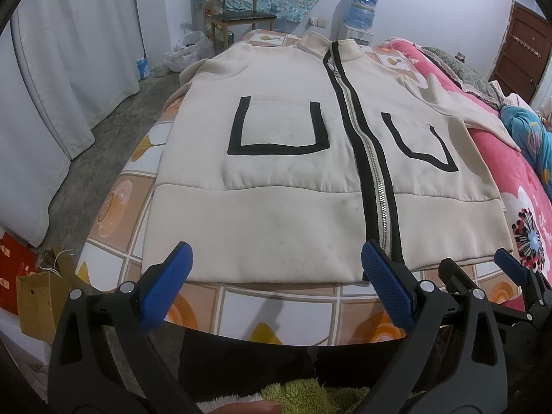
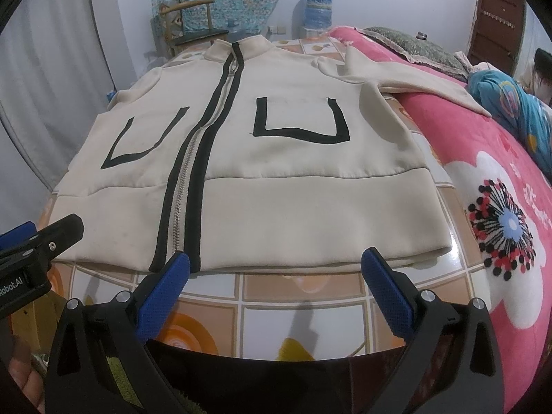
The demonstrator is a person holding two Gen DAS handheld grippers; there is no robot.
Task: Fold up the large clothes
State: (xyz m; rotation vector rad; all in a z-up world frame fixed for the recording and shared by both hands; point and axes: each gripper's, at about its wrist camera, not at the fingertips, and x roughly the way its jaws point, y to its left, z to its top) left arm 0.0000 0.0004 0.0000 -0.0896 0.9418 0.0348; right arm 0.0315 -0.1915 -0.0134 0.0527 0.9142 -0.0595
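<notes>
A cream zip-up jacket (image 1: 283, 179) with a black-edged zipper and two black U-shaped pocket outlines lies flat, front up, on a table covered with a tiled orange cloth (image 1: 276, 314). It also shows in the right wrist view (image 2: 276, 179). My left gripper (image 1: 277, 258) is open, just before the jacket's hem, left of the zipper. My right gripper (image 2: 276, 264) is open before the hem, right of the zipper. The right gripper's finger shows in the left wrist view (image 1: 510, 265). The right sleeve (image 2: 431, 86) spreads onto the pink blanket.
A bed with a pink flowered blanket (image 2: 500, 207) adjoins the table on the right. A wooden chair (image 1: 238, 10), a water dispenser (image 1: 360, 10) and white curtains (image 1: 69, 69) stand behind. Cardboard boxes (image 1: 34, 300) sit on the floor at the left.
</notes>
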